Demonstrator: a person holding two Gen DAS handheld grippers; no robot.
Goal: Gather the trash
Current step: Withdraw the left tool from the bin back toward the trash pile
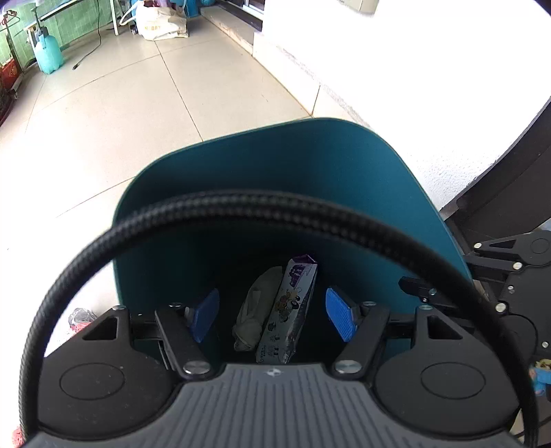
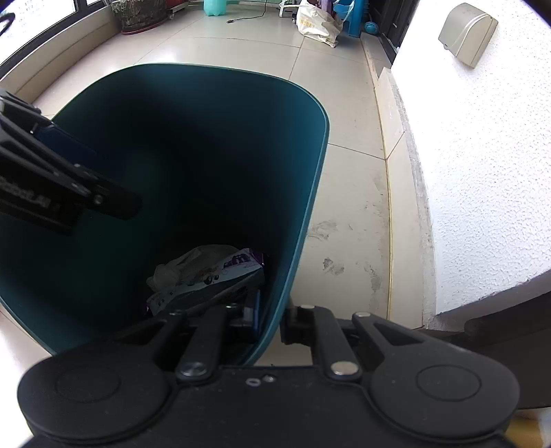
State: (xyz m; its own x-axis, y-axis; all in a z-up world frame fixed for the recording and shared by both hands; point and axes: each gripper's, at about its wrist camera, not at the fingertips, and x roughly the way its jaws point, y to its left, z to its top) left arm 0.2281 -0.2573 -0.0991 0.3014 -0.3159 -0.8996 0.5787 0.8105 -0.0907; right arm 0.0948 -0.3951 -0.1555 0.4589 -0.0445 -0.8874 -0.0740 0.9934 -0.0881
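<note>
A teal trash bin point(image 1: 344, 179) stands on the tiled floor. Inside lie a white and purple printed wrapper point(image 1: 291, 310) and a crumpled pale bag point(image 1: 255, 310). My left gripper point(image 1: 272, 315) is open and empty, hanging over the bin's mouth with its blue pads on either side of the trash below. My right gripper point(image 2: 272, 317) is shut on the bin's near wall point(image 2: 303, 220), one finger inside and one outside. The wrapper point(image 2: 213, 275) and the pale bag point(image 2: 182, 265) also show in the right wrist view, with the left gripper's body at the left.
A white textured wall point(image 2: 482, 172) runs along the right of the bin. A small crumpled wrapper point(image 1: 81, 317) lies on the floor left of the bin. A teal bottle point(image 1: 48, 51), a white shopping bag point(image 1: 162, 22) and a plant pot point(image 2: 141, 15) stand far off.
</note>
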